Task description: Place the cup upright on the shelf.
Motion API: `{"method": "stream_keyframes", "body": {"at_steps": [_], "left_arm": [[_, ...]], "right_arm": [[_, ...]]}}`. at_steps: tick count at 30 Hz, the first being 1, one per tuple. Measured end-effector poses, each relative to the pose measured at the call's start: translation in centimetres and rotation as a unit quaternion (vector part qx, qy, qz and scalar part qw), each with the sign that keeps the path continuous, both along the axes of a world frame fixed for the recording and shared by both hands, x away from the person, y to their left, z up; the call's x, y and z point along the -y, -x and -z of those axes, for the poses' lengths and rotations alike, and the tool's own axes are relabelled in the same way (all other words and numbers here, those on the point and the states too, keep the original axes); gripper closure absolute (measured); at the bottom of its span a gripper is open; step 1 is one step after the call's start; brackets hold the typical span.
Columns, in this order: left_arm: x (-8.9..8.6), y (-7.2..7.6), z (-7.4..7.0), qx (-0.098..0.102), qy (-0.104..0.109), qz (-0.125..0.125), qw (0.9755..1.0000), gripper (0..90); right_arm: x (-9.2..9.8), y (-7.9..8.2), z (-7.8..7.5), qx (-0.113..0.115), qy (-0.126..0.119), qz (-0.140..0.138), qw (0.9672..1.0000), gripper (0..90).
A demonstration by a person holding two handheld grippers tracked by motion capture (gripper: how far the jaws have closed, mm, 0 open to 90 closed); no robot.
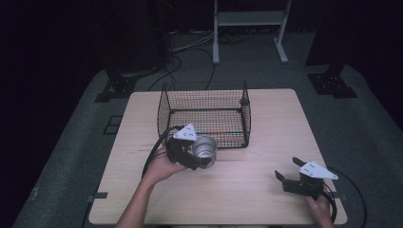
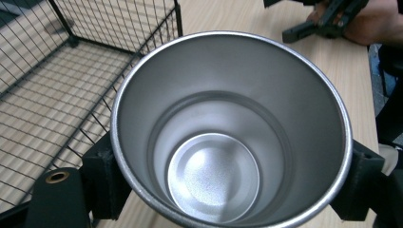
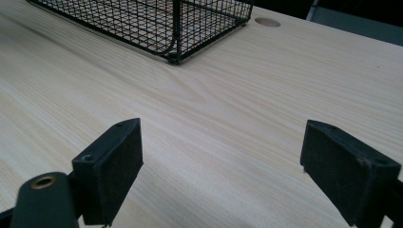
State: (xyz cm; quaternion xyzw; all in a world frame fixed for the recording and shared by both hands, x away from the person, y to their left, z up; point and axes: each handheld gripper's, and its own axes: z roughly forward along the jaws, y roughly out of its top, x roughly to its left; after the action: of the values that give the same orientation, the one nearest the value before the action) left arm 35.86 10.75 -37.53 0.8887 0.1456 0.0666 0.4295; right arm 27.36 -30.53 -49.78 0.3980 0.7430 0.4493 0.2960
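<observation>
A shiny metal cup [image 1: 204, 151] is held off the table just in front of the black wire basket [image 1: 205, 113], with my left gripper [image 1: 194, 156] shut on its sides. In the left gripper view the cup [image 2: 228, 128] opens toward the camera and is empty inside, a black pad pressed against each side. My right gripper [image 1: 288, 172] rests at the table's front right, open, its jaws wide apart. The right gripper view has bare wood between the two pads [image 3: 114, 166], with the basket's corner [image 3: 173, 33] farther ahead.
The wooden table [image 1: 266, 142] has bare room in the middle and on the right. The basket stands at the centre back, open at the top. Beyond the table lie cables and stand legs [image 1: 216, 38] on a dark floor.
</observation>
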Motion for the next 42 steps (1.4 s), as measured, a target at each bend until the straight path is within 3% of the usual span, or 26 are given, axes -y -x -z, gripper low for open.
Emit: {"method": "stream_keyframes", "body": {"at_steps": [13, 27, 30, 33, 36, 42], "left_arm": [[0.9, -2.9, -3.4, 0.007, -0.012, -0.001, 0.9999, 17.8], [2.7, -6.5, -7.0, 0.018, 0.004, -0.013, 0.9998, 17.8], [3.1, -7.4, -7.6, 0.022, -0.001, -0.018, 0.9996, 17.8], [3.6, -8.0, -7.9, 0.022, -0.004, -0.024, 0.9994, 17.8], [4.0, -8.6, -8.0, 0.026, -0.019, -0.027, 0.9991, 17.8], [4.6, -10.0, -7.6, 0.018, -0.022, -0.043, 0.9987, 17.8]], "right_arm": [[0.0, -0.1, 0.0, 0.001, -0.002, -0.001, 1.0, 13.4], [0.1, -0.1, 0.0, 0.0, -0.004, -0.002, 1.0, 13.4], [0.1, -0.1, 0.0, -0.001, -0.007, -0.003, 1.0, 13.4], [0.2, -0.1, 0.0, -0.001, -0.007, -0.003, 1.0, 13.4], [0.2, -0.1, 0.0, 0.0, -0.007, -0.002, 1.0, 13.4], [0.1, 0.0, 0.0, -0.002, -0.009, -0.002, 1.0, 13.4]]}}
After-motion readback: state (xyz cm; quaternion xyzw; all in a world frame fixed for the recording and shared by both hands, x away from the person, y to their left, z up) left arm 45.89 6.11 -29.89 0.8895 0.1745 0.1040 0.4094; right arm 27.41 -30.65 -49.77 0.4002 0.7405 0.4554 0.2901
